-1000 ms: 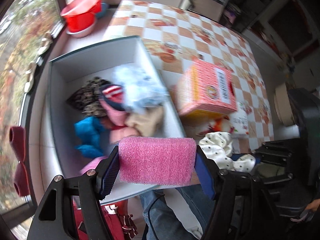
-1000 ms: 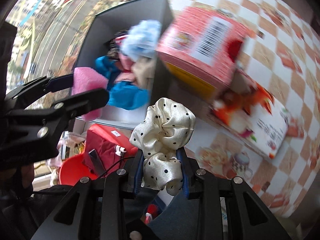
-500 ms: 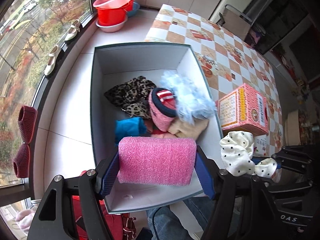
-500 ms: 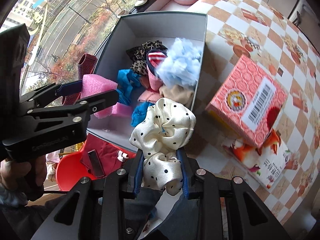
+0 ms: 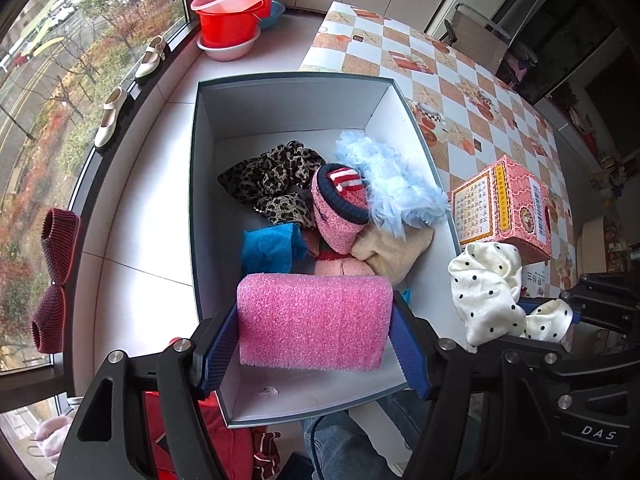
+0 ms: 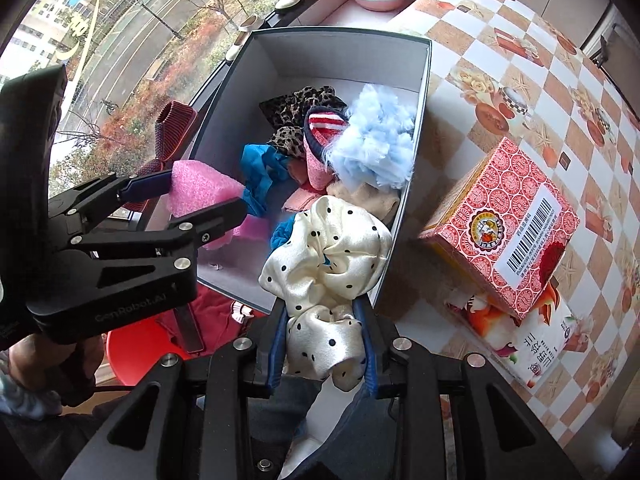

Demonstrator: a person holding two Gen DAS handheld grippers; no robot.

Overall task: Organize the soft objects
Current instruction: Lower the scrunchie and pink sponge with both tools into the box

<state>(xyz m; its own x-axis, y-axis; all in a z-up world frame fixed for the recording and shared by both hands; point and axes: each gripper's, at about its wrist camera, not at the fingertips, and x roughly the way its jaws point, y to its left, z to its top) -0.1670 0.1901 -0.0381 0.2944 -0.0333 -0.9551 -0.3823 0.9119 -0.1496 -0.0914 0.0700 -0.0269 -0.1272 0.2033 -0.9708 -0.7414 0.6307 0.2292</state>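
We hold pink foam block (image 5: 314,322) clenched in left tool (image 5: 316,340), over box (image 5: 280,108) at 6 o'clock end: light, squashy, grip flat ends. Right tool (image 6: 324,354) pinches dotted scrunchie (image 6: 326,256), at box's 3 o'clock wall: slippery satin, hold bunched middle.

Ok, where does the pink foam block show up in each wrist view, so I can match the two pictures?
Left wrist: the pink foam block fills the lower centre, clamped between the left gripper's blue pads, over the near end of the open box.
Right wrist: the pink foam block is at middle left, in the left gripper.
Shared landmark: the fluffy light-blue item inside the box.
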